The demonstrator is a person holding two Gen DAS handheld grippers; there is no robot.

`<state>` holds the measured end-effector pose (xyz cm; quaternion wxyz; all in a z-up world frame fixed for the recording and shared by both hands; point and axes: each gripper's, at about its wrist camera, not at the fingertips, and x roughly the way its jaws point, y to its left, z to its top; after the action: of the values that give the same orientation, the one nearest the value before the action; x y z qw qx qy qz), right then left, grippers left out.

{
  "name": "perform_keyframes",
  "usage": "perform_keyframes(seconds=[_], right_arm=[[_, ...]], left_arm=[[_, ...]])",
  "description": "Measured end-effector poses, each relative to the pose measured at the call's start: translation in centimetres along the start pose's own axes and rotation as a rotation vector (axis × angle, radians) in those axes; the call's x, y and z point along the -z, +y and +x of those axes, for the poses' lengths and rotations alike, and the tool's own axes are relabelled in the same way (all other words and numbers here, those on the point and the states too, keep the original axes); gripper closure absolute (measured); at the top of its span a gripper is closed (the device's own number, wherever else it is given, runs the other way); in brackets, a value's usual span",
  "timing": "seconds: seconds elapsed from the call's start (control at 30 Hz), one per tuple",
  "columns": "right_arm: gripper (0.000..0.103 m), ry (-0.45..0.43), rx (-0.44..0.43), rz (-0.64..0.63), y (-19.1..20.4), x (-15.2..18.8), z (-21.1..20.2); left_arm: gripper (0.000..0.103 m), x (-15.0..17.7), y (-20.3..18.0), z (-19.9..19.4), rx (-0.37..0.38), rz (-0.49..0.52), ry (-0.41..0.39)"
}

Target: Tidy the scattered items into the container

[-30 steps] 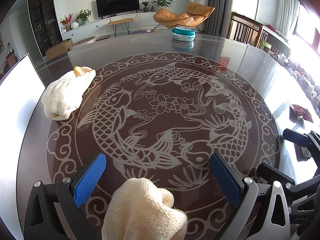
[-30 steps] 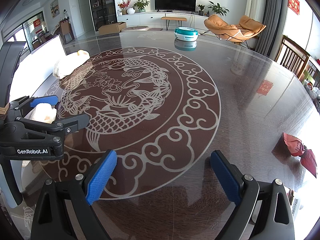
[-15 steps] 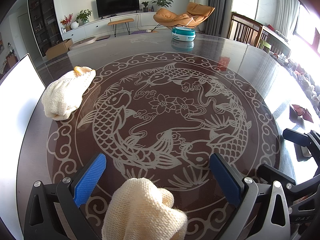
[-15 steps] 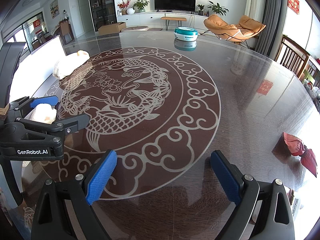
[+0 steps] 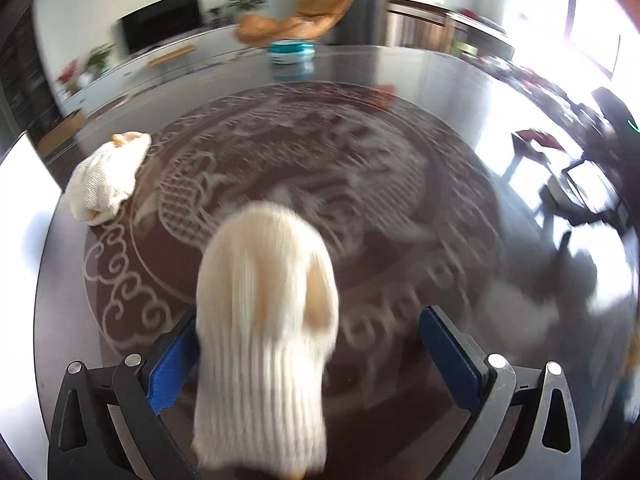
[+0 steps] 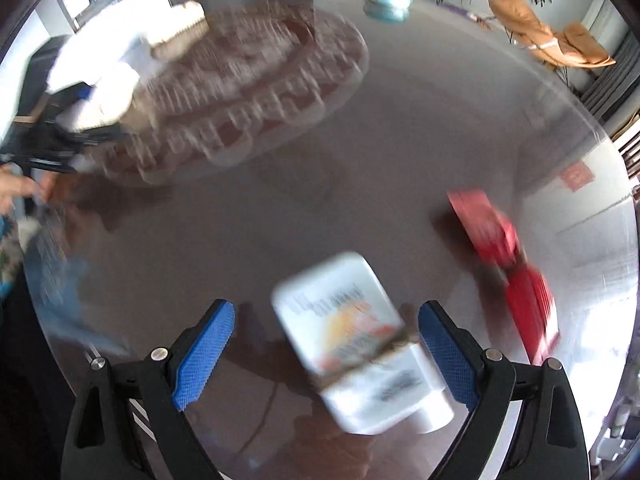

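Observation:
A cream knit piece [image 5: 264, 320] lies on the dark patterned table [image 5: 400, 128] between the wide-apart fingers of my left gripper [image 5: 310, 360], nearer the left finger [image 5: 172, 364]; nothing is clamped. A second cream knit piece [image 5: 106, 176] rests at the far left beside a white container wall [image 5: 20, 208]. In the right wrist view a white bottle [image 6: 352, 340] with an orange label lies between the open fingers of my right gripper [image 6: 326, 354], close to the right finger [image 6: 448, 356]. Both views are blurred.
Red packets [image 6: 504, 256] lie just right of the bottle. A teal round tin [image 5: 291, 53] stands at the table's far side. A hand [image 6: 16, 192] and the left gripper's black body [image 6: 60, 136] show at the left edge of the right wrist view.
Both grippers have moved fast. The left one advanced over the near knit piece. The right one swung right and down, bringing the white bottle between its fingers.

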<state>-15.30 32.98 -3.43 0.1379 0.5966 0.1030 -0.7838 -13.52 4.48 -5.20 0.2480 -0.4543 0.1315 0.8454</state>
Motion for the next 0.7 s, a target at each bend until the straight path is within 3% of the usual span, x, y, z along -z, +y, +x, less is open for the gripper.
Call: perform_keyframes(seconds=[0.1,0.2,0.33,0.5,0.7], right_arm=[[0.007,-0.036,-0.031,0.011,0.0,1.6,-0.2],[0.007,-0.066,0.0,-0.006,1.8,3.0,-0.3],[0.007,-0.093,0.013,0.048,2.8,3.8,-0.3],[0.007,-0.093,0.028,0.089,3.0,3.3,-0.7],[0.007,-0.093,0.033,0.092,2.8,2.9,-0.6]], left_arm=[[0.0,2.3,-0.4,-1.7,0.069,0.11,0.041],[0.0,2.6,-0.7,-2.1,0.08,0.139,0.112],[0.0,0.8,-0.2,-1.1,0.072,0.14,0.185],[0.0,-2.8,0.6,1.4,0.028,0.059,0.237],[0.0,-4.2,0.8,2.5,0.022,0.053,0.324]])
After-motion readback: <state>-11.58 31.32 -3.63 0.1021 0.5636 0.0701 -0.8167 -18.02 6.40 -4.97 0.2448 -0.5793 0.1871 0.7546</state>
